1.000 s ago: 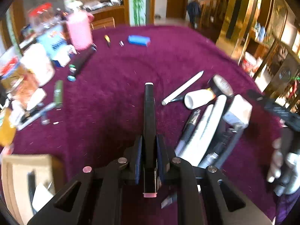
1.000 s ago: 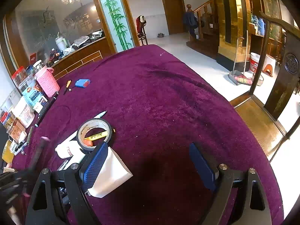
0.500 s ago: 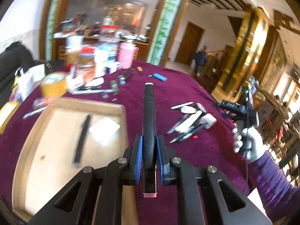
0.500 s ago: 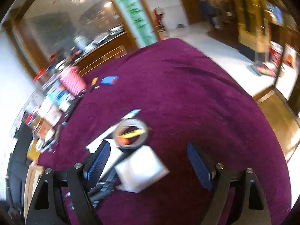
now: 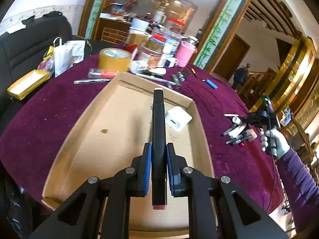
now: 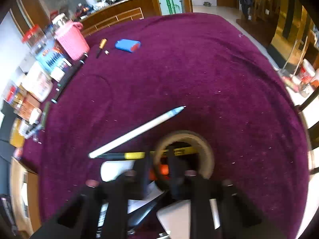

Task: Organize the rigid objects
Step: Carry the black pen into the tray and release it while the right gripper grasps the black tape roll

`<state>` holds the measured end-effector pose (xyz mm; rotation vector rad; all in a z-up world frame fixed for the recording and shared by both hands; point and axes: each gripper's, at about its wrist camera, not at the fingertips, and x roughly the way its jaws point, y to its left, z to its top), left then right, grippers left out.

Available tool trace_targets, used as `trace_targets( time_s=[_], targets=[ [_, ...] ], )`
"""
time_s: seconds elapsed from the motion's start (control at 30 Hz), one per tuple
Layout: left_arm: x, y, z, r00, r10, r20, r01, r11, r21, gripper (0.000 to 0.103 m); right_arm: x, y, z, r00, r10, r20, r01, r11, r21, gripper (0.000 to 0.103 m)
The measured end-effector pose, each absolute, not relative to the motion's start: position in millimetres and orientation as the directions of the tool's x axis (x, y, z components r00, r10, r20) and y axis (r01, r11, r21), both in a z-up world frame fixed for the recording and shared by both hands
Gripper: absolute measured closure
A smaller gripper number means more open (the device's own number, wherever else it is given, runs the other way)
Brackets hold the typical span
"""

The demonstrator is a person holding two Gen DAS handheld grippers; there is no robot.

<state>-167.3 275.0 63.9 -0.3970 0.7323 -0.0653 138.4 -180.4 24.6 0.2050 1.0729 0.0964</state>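
One cardboard tray (image 5: 79, 131) sits on one purple table (image 5: 49, 107). It holds one white block (image 5: 178, 118). There are two grippers: the left gripper (image 5: 159, 169) clamps one black marker (image 5: 158, 131). Elsewhere lie one white pen (image 6: 137, 131), two tape rolls (image 5: 114, 59), one pink basket (image 6: 71, 39), one blue case (image 6: 127, 45) and one small screwdriver (image 6: 101, 46).

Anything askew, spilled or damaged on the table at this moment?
Nothing looks spilled or broken. The left gripper holds a black marker over the cardboard tray, which has a small brown stain. The right wrist view is motion-blurred around the tape roll.
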Motion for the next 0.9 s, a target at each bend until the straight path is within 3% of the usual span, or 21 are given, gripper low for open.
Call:
trace_targets(
  time_s=[0.17, 0.3, 0.67, 0.9],
  targets=[
    [-159, 287, 65, 0.731, -0.199, -0.652, -0.092, 0.919, -0.383, 0.089, 110, -178, 66, 0.584, 0.175, -0.792, -0.003, 0.977, 0.214, 0.09],
    [-131, 296, 63, 0.675, -0.182, -0.715, -0.1, 0.937, -0.333, 0.089, 87, -144, 99, 0.602, 0.274, -0.75, -0.116, 0.959, 0.258, 0.09],
    [-28, 317, 26, 0.48, -0.226, -0.848, -0.16, 0.928, -0.338, 0.089, 25, 31, 89, 0.402, 0.526, -0.749, -0.444, 0.828, 0.343, 0.089],
    [-24, 314, 24, 0.499, -0.293, -0.816, -0.144, 0.9, -0.411, 0.084, 26, 104, 83, 0.321, 0.57, -0.756, -0.507, 0.778, 0.371, 0.089]
  ],
)
